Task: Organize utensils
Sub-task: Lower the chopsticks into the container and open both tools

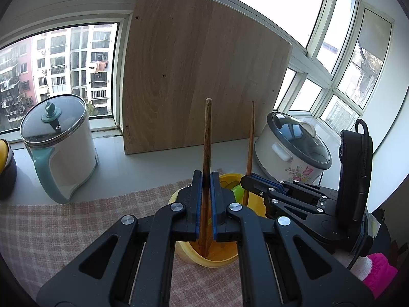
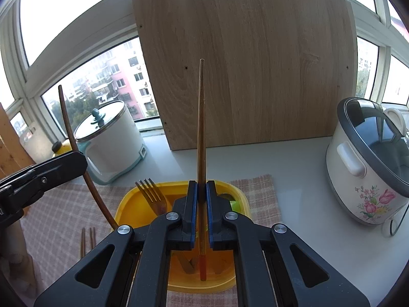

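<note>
My left gripper (image 1: 206,179) is shut on a brown wooden utensil handle (image 1: 207,138) that stands upright, its lower end down inside the yellow plastic container (image 1: 214,258). My right gripper (image 2: 201,188) is shut on a wooden chopstick (image 2: 201,128) with an orange tip, held upright over the same yellow container (image 2: 127,199). The right gripper also shows in the left wrist view (image 1: 258,183), holding the chopstick (image 1: 251,138). The left gripper shows at the left of the right wrist view (image 2: 76,163) with its curved handle (image 2: 67,117). A wooden fork (image 2: 153,197) and a green item (image 2: 235,204) lie in the container.
The container sits on a checked cloth (image 2: 64,204). Two chopsticks (image 2: 87,240) lie on the cloth at the left. A white kettle pot with a glass lid (image 1: 58,143), a flowered rice cooker (image 2: 370,163) and a leaning wooden board (image 2: 250,64) stand behind, by the windows.
</note>
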`<state>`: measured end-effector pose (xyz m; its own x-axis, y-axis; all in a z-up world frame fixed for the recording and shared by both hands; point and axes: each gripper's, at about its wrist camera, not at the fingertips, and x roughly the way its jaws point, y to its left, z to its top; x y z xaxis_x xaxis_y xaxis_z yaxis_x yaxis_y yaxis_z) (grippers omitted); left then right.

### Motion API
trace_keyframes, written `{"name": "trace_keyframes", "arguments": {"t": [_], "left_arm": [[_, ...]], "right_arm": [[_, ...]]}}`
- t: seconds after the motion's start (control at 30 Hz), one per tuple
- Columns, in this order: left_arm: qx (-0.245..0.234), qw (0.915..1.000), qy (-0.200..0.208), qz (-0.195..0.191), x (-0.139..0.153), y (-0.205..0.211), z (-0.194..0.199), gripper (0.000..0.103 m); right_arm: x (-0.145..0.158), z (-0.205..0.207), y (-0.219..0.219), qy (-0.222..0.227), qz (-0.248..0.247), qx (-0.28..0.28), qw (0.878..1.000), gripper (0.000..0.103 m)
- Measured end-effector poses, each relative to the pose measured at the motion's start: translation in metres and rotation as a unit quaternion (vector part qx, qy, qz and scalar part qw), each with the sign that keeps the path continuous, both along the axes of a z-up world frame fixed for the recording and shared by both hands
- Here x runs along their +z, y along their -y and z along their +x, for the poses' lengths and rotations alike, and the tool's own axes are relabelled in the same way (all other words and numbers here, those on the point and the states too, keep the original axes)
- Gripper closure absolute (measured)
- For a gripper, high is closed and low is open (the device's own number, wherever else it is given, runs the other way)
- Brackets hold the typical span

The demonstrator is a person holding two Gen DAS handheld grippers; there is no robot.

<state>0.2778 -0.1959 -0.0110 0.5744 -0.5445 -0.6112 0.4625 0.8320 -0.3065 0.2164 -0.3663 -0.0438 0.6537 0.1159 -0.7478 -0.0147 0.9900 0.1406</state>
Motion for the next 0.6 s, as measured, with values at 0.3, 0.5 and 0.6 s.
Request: {"name": "trace_keyframes", "arguments": {"t": [0.3, 0.5, 0.6], "left_arm": [[0.002, 1.0, -0.002, 0.008, -0.001, -0.004, -0.017, 0.09], [0.007, 0.9999, 0.003, 0.01, 0.002, -0.01, -0.031, 0.09], [0.012, 0.9999, 0.006, 0.009, 0.003, -0.015, -0.038, 0.09]], "right_arm": [[0.006, -0.019, -0.003, 0.009, -0.019, 0.0, 1.0, 0.079], [0.014, -0.033, -0.006, 0.02, -0.02, -0.003, 1.0, 0.069], [0.018, -0.041, -0.008, 0.025, -0.023, -0.004, 0.999, 0.069]]}}
